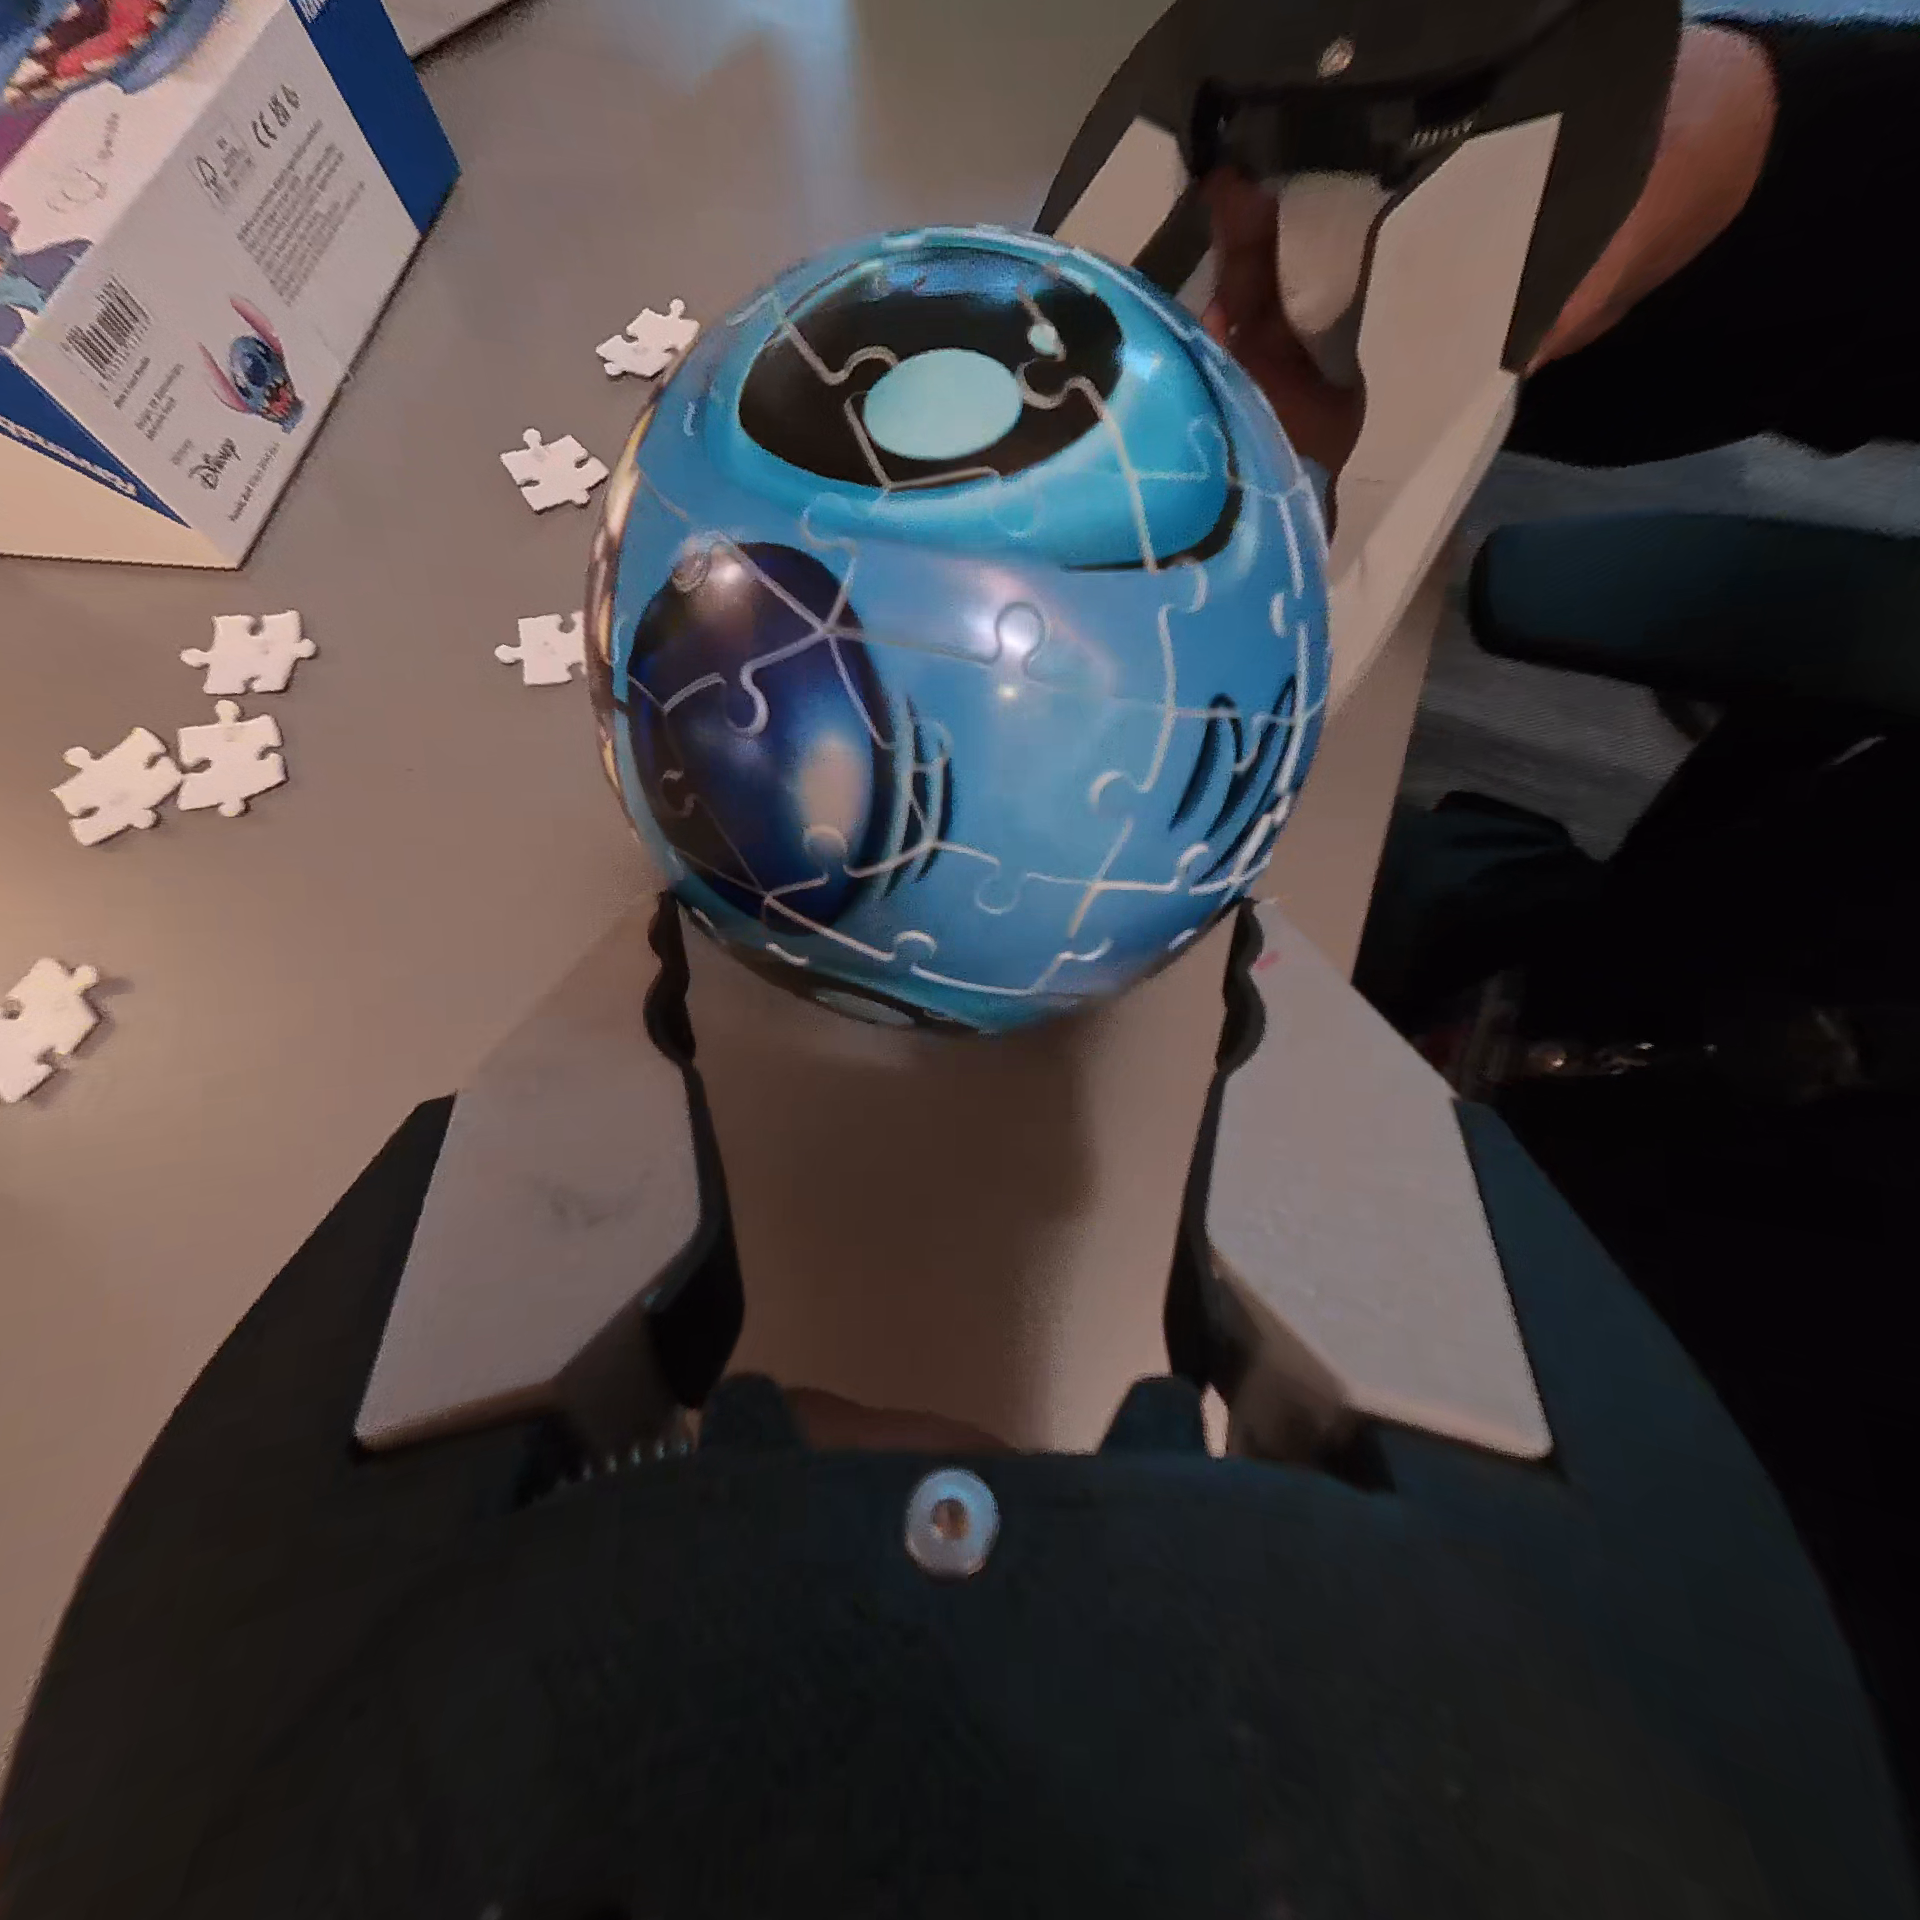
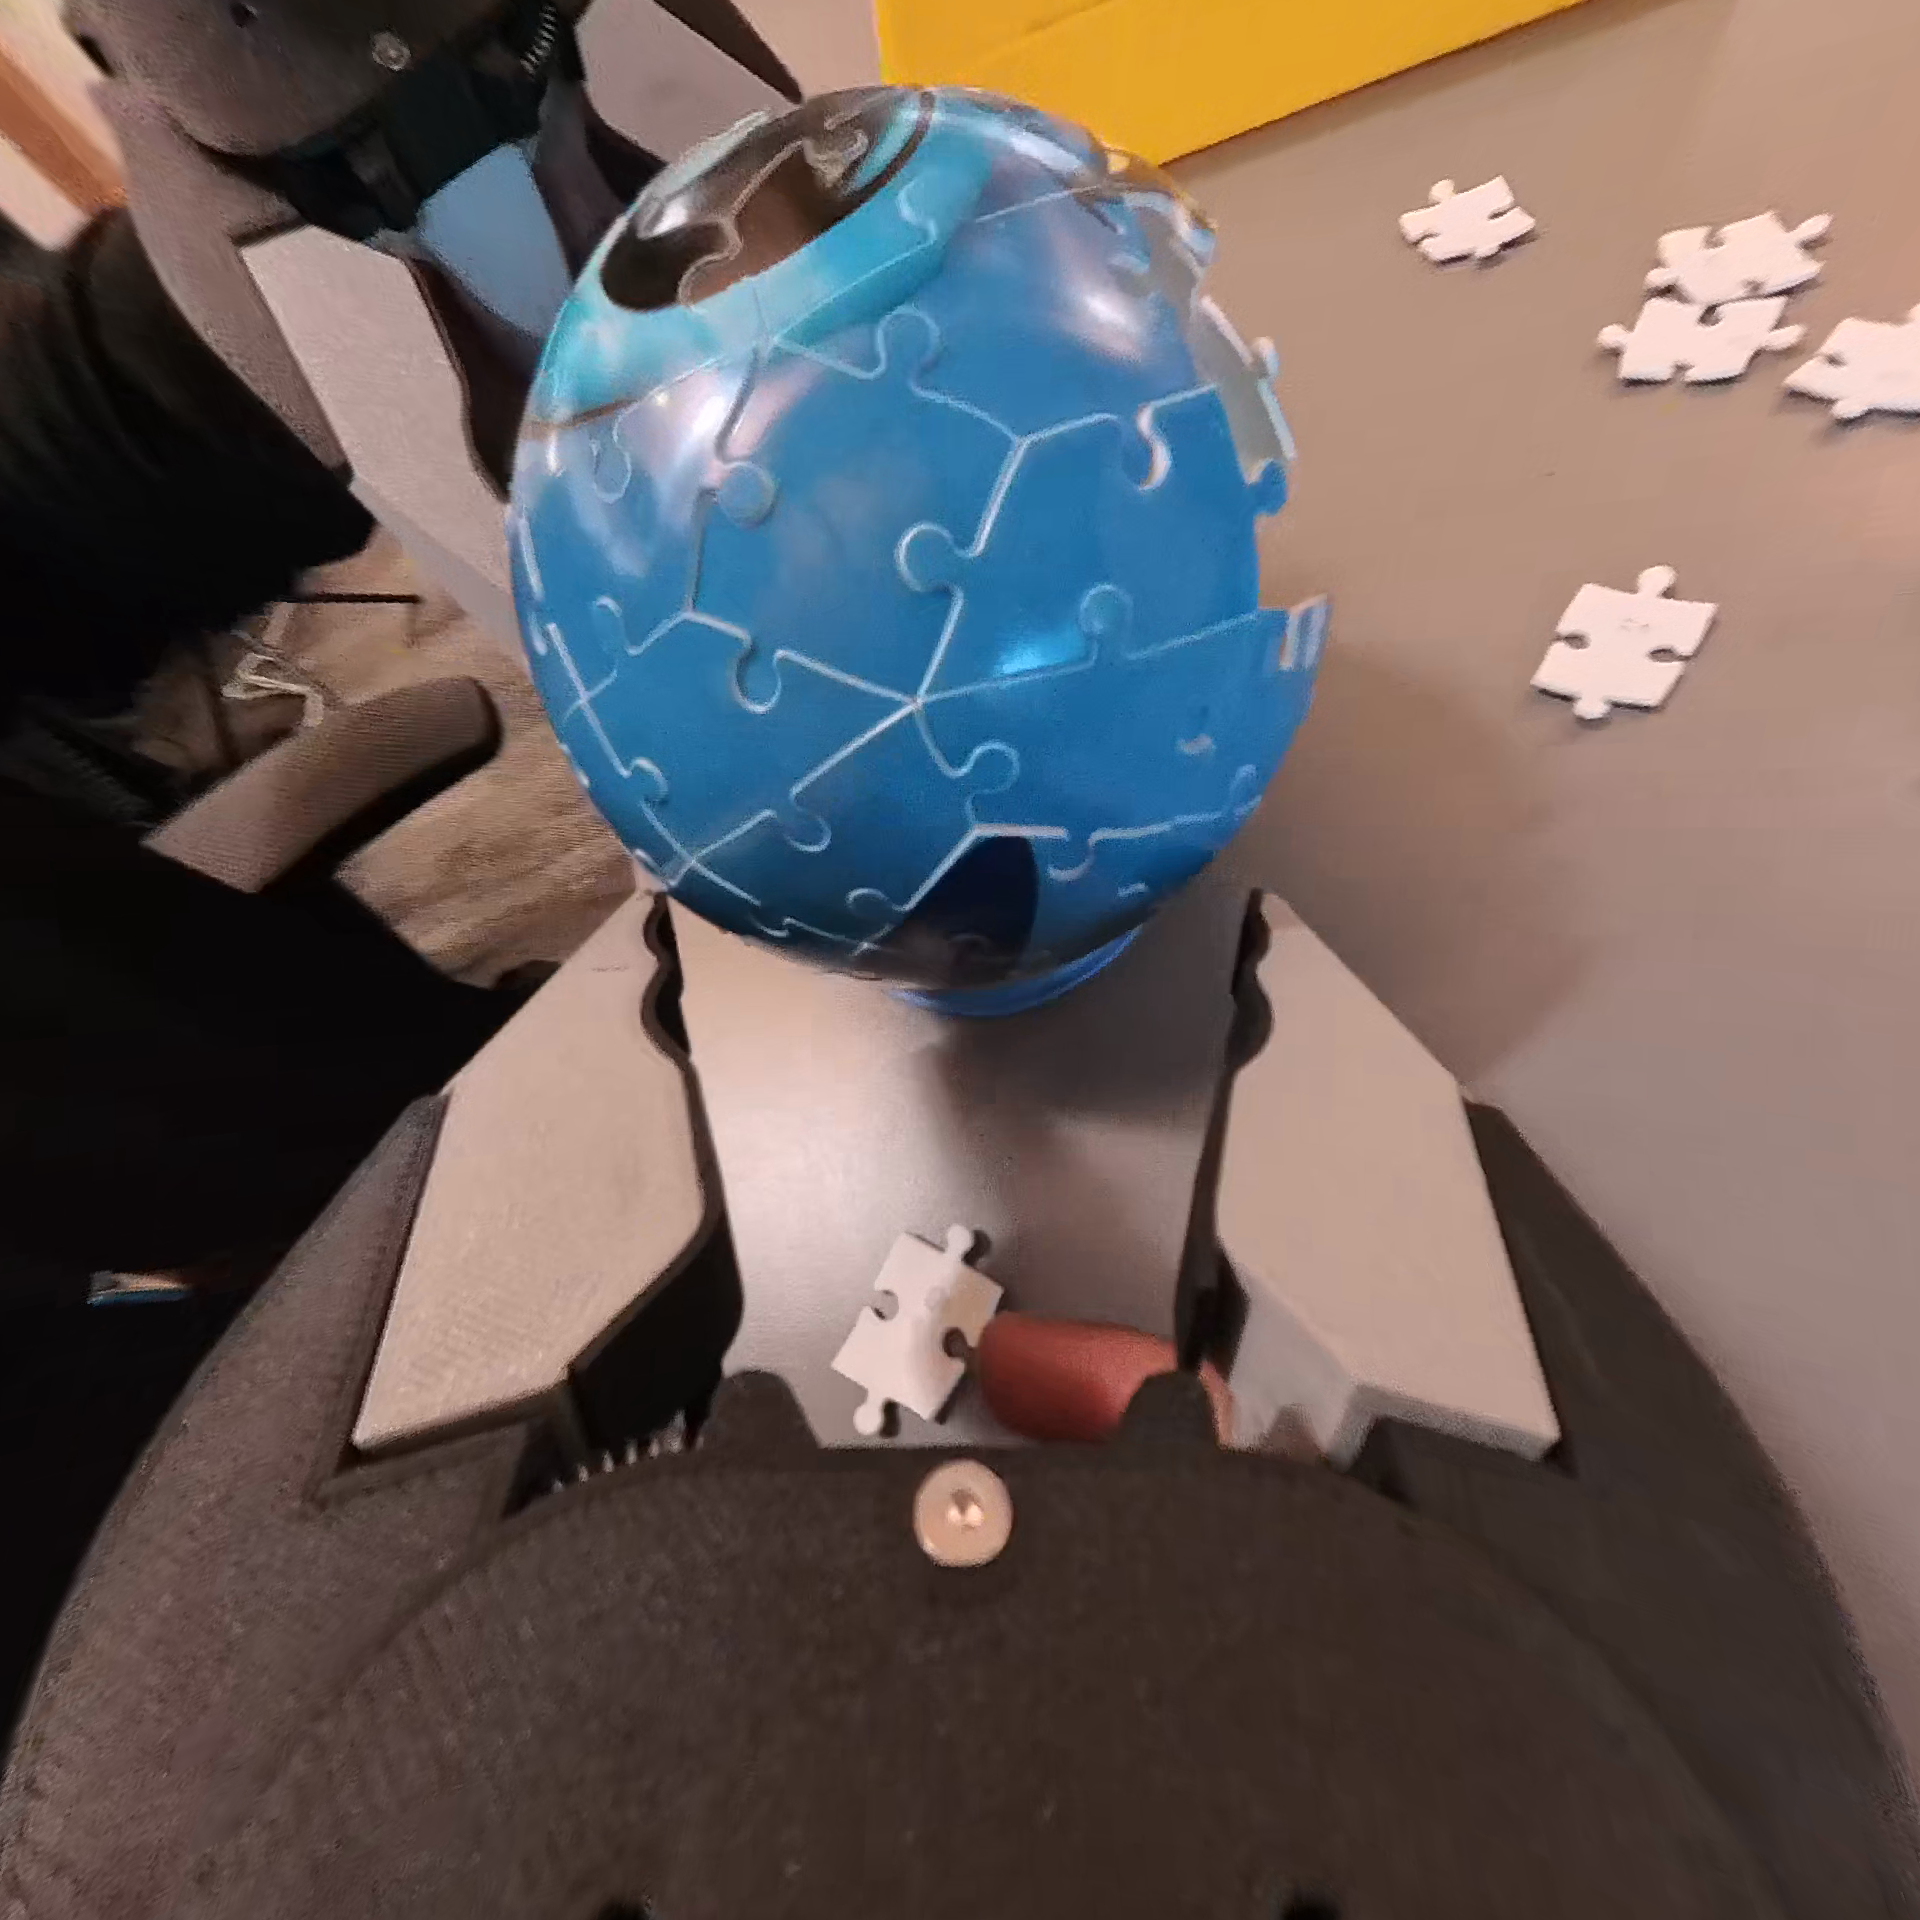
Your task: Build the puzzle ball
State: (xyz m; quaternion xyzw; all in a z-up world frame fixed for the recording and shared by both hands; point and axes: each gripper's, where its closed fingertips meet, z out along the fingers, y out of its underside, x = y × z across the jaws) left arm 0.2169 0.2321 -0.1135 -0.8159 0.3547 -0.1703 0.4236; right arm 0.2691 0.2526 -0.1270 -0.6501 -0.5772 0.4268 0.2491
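The blue puzzle ball (image 1: 966, 623) stands on the grey table (image 1: 312, 935) close to its edge, on a blue base ring (image 2: 1023, 992). Its near side shows dark eye and nose patches. In the right wrist view the ball (image 2: 894, 582) shows plain blue pieces, a dark gap low down and a jagged open edge on its right. My left gripper (image 1: 958, 925) is open, its tips flanking the ball's lower near side. My right gripper (image 2: 956, 914) is open on the opposite side, also at the ball's foot. A white puzzle piece (image 2: 920, 1340) sits between its finger bases beside a person's fingertip (image 2: 1070, 1371).
Several loose white pieces (image 1: 229, 758) lie face down left of the ball; they also show in the right wrist view (image 2: 1626, 644). The puzzle box (image 1: 208, 260) stands far left. A yellow box (image 2: 1143, 62) lies behind. A person in dark clothes and a chair are past the table's edge.
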